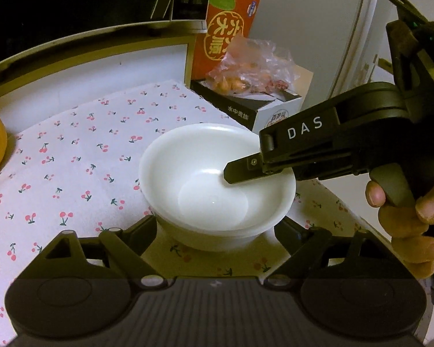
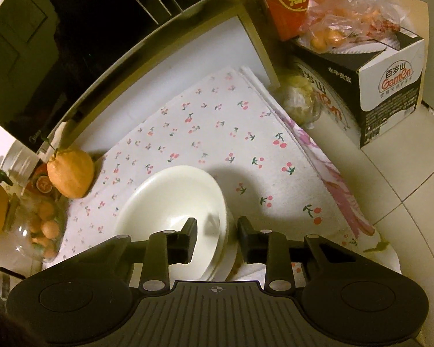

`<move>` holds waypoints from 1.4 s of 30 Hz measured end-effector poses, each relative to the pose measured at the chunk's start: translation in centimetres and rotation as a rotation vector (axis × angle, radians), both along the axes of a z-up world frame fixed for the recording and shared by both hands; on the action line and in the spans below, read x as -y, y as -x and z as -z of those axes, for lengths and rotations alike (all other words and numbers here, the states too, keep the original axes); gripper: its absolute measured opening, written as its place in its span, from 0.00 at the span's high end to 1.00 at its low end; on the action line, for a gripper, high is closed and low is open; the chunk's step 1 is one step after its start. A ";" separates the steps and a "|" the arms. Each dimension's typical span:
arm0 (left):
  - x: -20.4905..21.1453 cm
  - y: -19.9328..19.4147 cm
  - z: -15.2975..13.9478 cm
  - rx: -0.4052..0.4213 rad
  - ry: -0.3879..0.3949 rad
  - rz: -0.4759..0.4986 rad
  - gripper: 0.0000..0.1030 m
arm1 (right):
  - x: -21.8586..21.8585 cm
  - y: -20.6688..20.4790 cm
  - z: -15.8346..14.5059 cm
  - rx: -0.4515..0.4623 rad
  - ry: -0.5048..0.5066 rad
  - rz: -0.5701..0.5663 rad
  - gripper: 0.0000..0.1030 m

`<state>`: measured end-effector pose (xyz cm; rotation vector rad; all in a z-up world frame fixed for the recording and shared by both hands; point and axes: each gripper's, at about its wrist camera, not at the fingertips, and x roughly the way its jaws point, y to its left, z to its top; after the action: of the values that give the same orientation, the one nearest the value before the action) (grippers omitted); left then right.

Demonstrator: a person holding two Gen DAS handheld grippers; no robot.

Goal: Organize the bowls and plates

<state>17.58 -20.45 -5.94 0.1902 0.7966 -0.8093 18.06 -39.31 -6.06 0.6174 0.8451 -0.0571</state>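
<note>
Bowls (image 1: pixel 217 188), white and nested, are sitting mid-frame on the cherry-print cloth (image 1: pixel 81 156). We are gripping the stack's rim with the right tongs (image 2: pixel 217 240): one finger is reaching inside the bowl, the other outside, jaws narrow around the wall, though we cannot tell whether the pads are pressing yet. Our left tongs (image 1: pixel 217 231) are standing wide apart on either side of the bowl's near side, holding nothing. We judge the pickup is beginning; next we are needing a firm pinch before lifting. Only the right view is showing the orange fruit (image 2: pixel 71 173) whole at left and a plate (image 2: pixel 231 263) beneath the bowls.
</note>
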 end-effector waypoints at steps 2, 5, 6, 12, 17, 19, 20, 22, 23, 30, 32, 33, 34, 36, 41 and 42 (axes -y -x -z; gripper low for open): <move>-0.2 0.1 -0.1 0.000 0.009 -0.006 0.16 | -0.1 0.0 -0.1 0.004 0.008 -0.006 0.72; -0.5 0.1 -0.4 0.007 0.027 -0.022 0.16 | -0.3 0.1 -0.4 0.014 0.013 -0.018 0.72; -0.6 0.0 -0.6 0.007 0.033 -0.026 0.17 | -0.3 0.2 -0.5 0.017 0.014 -0.020 0.72; -1.3 0.4 -1.6 0.021 0.060 -0.039 0.17 | -0.7 0.7 -1.5 0.056 0.020 -0.029 0.72; -1.8 1.0 -2.5 0.044 0.067 -0.045 0.17 | -1.2 1.3 -2.6 0.084 0.025 -0.037 0.72; -1.9 1.2 -3.0 0.051 0.068 -0.047 0.17 | -1.4 1.6 -3.3 0.099 0.027 -0.041 0.72; -2.1 1.4 -3.4 0.058 0.068 -0.049 0.17 | -1.6 1.8 -3.5 0.105 0.026 -0.042 0.72; -2.4 1.8 -4.1 0.071 0.070 -0.053 0.17 | -1.9 2.1 -4.3 0.125 0.026 -0.048 0.72; -2.6 2.0 -4.4 0.076 0.072 -0.056 0.17 | -2.2 2.4 -4.8 0.137 0.027 -0.053 0.72; -4.0 3.8 -6.6 0.127 0.070 -0.085 0.18 | -3.7 3.7 -7.7 0.205 0.050 -0.089 0.72; -4.5 4.3 -7.1 0.132 0.072 -0.093 0.19 | -4.2 4.1 -8.4 0.218 0.056 -0.101 0.72; -4.8 4.6 -7.4 0.133 0.075 -0.100 0.19 | -4.4 4.2 -8.7 0.222 0.059 -0.107 0.72; -5.0 4.8 -7.5 0.134 0.079 -0.104 0.20 | -4.7 4.4 -8.9 0.224 0.064 -0.114 0.72; -5.5 5.2 -7.9 0.137 0.085 -0.108 0.21 | -5.1 4.8 -9.3 0.227 0.068 -0.122 0.72; -6.7 6.1 -8.6 0.132 0.098 -0.120 0.22 | -6.0 5.7 -9.9 0.231 0.053 -0.132 0.72; -6.8 6.2 -8.6 0.134 0.099 -0.122 0.22 | -6.3 5.9 -10.0 0.233 0.056 -0.138 0.72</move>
<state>11.39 -13.66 2.68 0.1054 0.6346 -0.7116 12.12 -33.04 3.95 0.5012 0.6561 0.1142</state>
